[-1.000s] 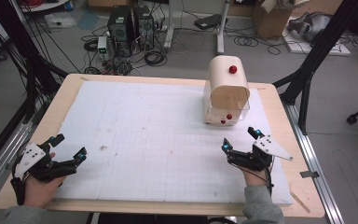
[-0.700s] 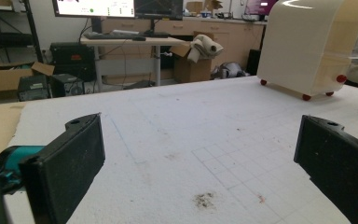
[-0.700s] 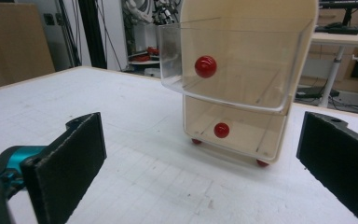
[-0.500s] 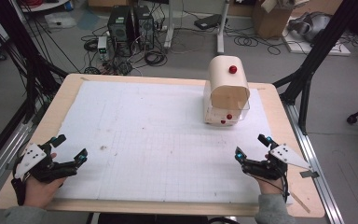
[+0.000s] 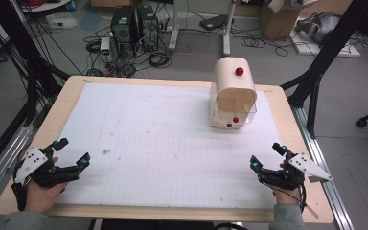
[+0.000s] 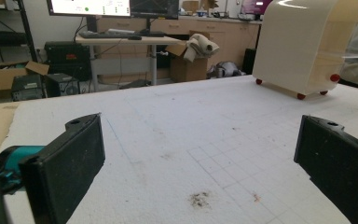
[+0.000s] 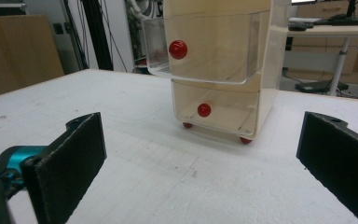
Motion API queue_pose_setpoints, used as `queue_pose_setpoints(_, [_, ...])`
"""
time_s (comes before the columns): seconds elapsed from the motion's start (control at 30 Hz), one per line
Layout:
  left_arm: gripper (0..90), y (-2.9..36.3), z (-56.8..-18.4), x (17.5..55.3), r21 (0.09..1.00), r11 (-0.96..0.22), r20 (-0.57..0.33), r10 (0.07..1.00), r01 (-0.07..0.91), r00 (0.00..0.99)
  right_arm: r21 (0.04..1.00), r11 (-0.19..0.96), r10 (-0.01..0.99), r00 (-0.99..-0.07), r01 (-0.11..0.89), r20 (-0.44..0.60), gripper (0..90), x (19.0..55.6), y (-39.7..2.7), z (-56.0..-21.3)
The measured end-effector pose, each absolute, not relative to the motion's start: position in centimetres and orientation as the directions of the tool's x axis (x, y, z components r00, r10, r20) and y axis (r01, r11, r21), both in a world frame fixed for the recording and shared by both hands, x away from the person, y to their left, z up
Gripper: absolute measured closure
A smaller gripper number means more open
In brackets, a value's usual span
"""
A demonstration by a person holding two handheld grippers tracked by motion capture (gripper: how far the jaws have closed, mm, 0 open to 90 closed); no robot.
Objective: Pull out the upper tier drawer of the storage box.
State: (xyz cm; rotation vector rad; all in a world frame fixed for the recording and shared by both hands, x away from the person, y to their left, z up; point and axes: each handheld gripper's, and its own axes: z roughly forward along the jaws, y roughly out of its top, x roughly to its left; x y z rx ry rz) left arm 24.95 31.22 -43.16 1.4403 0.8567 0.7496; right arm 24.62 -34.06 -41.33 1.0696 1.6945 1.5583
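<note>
A cream drawer cabinet (image 5: pixel 233 93) with red knobs stands at the table's far right. Its clear upper drawer (image 7: pixel 205 46) is pulled partway out, red knob (image 7: pixel 178 49) facing me; the lower drawer (image 7: pixel 214 109) sits flush. My right gripper (image 5: pixel 267 154) rests open near the front right edge, well short of the cabinet, with nothing between its jaws (image 7: pixel 200 163). At the front left corner my left gripper (image 5: pixel 74 151) is open and empty too. Its own view (image 6: pixel 200 163) has the cabinet (image 6: pixel 303 46) far off to the right.
A white gridded foam mat (image 5: pixel 163 134) covers the wooden table (image 5: pixel 52 124), with a small dark smudge (image 6: pixel 199 199) near the left gripper. Black frame posts (image 5: pixel 316 72) flank the table. Computers and cables (image 5: pixel 134 28) lie on the floor beyond.
My right gripper has drawn back from the cabinet toward the front right edge. The left gripper has stayed put.
</note>
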Motion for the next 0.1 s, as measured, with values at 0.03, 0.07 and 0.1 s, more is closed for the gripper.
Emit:
queue_pose_setpoints(0.03, [2.2, 31.22, -43.16, 24.95, 0.998, 0.014, -0.047, 0.856, 0.068, 0.515, 0.987, -0.013, 0.860, -0.501, 0.162, 0.094, 0.1, 24.69, -33.91, -41.34])
queue_pose_setpoints(0.07, [2.2, 31.22, -43.15, 24.94, 0.998, 0.013, -0.046, 0.856, 0.069, 0.516, 0.986, -0.009, 0.858, -0.505, 0.168, 0.094, 0.1, 24.75, -33.71, -41.36])
queue_pose_setpoints(0.1, [2.2, 31.22, -43.15, 24.94, 0.998, 0.013, -0.047, 0.856, 0.069, 0.516, 0.986, -0.009, 0.858, -0.505, 0.168, 0.094, 0.1, 24.75, -33.71, -41.36])
